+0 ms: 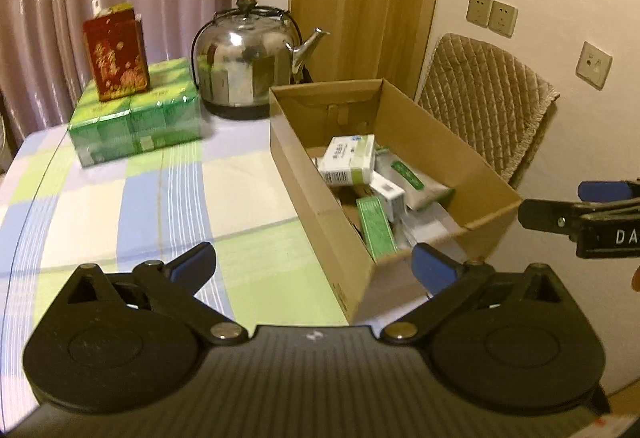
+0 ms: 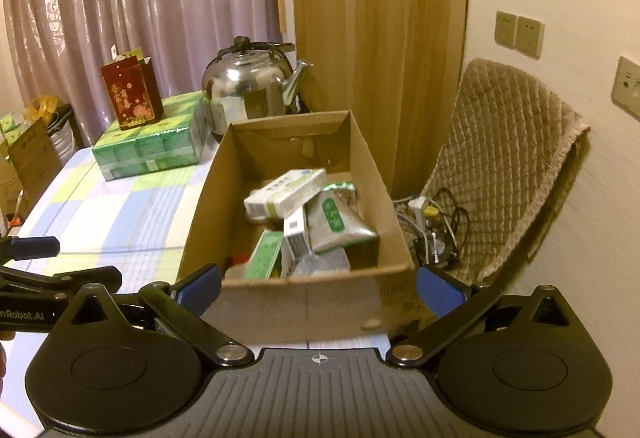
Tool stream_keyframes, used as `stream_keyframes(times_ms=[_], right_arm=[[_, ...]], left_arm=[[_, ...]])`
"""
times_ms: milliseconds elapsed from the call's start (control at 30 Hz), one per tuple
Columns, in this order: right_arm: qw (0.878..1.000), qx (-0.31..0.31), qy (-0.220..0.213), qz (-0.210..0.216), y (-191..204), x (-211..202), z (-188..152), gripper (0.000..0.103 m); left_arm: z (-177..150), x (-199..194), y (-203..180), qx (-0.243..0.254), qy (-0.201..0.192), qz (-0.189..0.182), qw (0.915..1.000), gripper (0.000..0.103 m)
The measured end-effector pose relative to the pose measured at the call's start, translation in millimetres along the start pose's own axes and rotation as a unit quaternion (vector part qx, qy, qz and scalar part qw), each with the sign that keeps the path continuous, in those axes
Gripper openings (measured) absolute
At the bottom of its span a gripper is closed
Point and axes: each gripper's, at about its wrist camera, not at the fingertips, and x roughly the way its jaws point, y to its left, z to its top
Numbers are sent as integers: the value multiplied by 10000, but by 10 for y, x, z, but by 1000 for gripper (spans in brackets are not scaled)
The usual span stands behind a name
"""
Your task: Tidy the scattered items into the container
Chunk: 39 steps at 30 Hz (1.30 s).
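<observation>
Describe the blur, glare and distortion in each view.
Left wrist view: warm dim light, motion blur on the cardboard box, bright reflections on the kettle, fisheye bending the table edge. Right wrist view: box rim smeared, sheen streaks on the curtain, dark corners.

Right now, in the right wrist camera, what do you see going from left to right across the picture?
Red box → kettle → cardboard box → tangle of cables → quilted chair → wall socket.
</observation>
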Motion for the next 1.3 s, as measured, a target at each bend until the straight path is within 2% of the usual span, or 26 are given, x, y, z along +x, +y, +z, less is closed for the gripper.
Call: stream_keyframes(times_ms=[133,567,1300], right_arm=[[10000,19,4,-76,14,-226,-86,101],[9999,63,106,-71,40,-686,-373,101],[9992,141,367,-31,99,-675,-528,101]], left_arm=[[-103,-217,-78,-45,-22,153,9999,102],[-473,-673,-160,-525,210,189,9982,102],[-611,-676,-216,-530,256,252,9980,102]])
